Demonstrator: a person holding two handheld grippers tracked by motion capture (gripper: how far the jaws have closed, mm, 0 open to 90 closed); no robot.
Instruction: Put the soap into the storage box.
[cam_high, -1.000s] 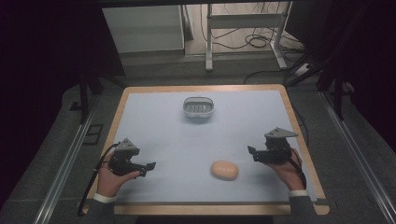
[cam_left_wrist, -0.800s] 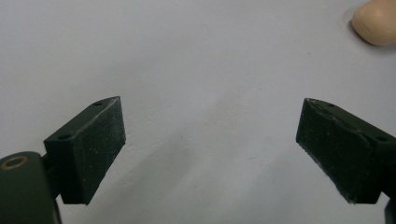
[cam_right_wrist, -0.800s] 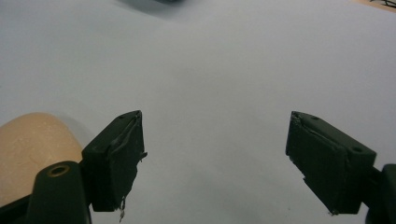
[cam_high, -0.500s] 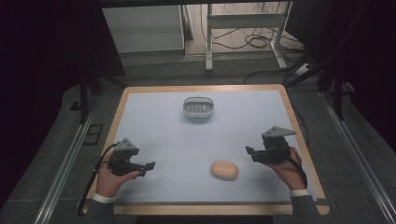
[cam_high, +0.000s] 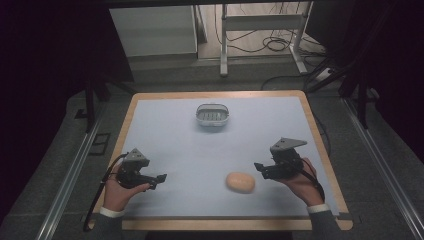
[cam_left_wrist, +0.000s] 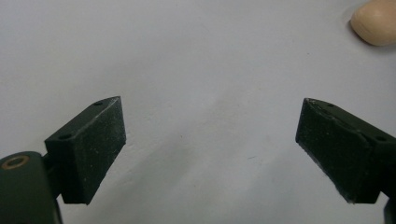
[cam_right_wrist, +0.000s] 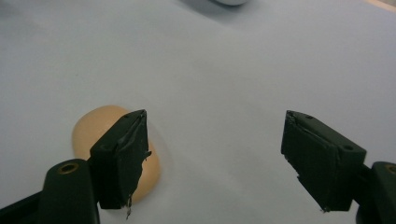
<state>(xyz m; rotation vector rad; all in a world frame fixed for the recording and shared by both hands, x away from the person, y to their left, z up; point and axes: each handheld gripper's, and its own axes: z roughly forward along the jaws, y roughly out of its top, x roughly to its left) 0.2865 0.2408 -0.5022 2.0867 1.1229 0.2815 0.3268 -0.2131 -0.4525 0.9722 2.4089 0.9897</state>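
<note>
Right gripper, lower right of the high view: jaws spread wide, empty, just right of the tan bread roll. In the right gripper view the roll sits lower left, partly behind the left jaw.

Left gripper, lower left: jaws wide, empty, well apart from the roll, which is cut off at that view's upper right corner.

Step judged: approach for pickup. Next move calls for shifting the right gripper until the roll sits between the jaws, then closing.

Far centre: small white basket on the table; contents too small to tell.
</note>
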